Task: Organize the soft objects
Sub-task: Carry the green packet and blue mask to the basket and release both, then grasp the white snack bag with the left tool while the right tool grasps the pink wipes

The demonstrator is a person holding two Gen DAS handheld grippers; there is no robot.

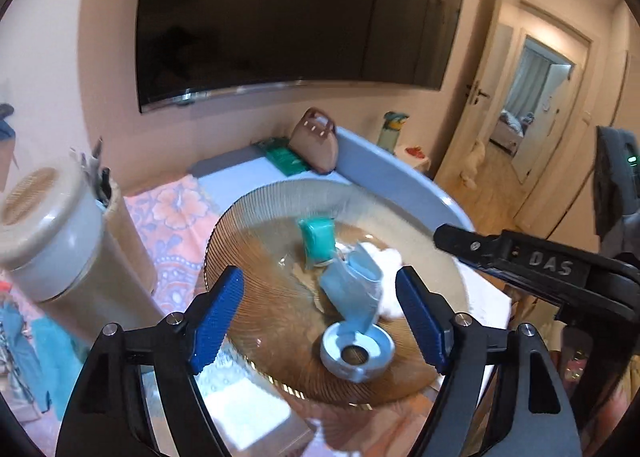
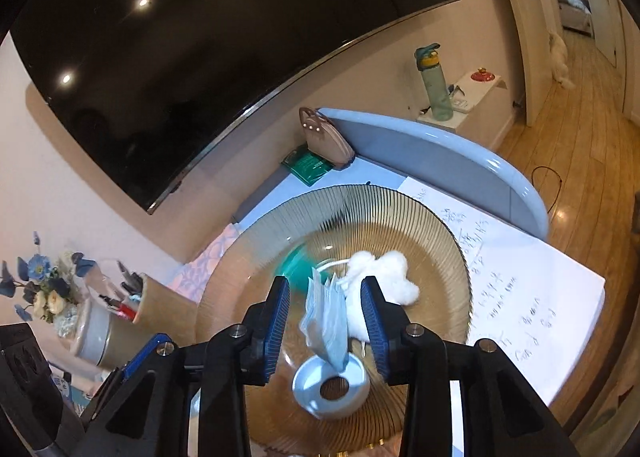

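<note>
A ribbed amber glass plate [image 1: 256, 225] [image 2: 420, 217] holds a light blue face mask [image 1: 352, 289] [image 2: 326, 317], white cotton fluff [image 1: 390, 257] [image 2: 384, 273], a teal sponge [image 1: 318, 239] [image 2: 298, 265] and a light blue ring-shaped lid [image 1: 356, 353] [image 2: 332, 381]. The mask stands crumpled, its lower end in the lid. My left gripper [image 1: 320, 317] is open, its blue pads either side of the mask and lid, apart from them. My right gripper [image 2: 326, 321] is open around the mask; it also shows in the left wrist view [image 1: 520, 261] at the right.
A beige lidded canister [image 1: 60, 241] [image 2: 104, 341] and pen holder [image 2: 148, 301] stand left of the plate. A written paper sheet [image 2: 520, 289] lies right of it. A brown handbag [image 1: 316, 145] [image 2: 326, 137], green book [image 2: 308, 165] and water bottle [image 2: 434, 81] sit behind.
</note>
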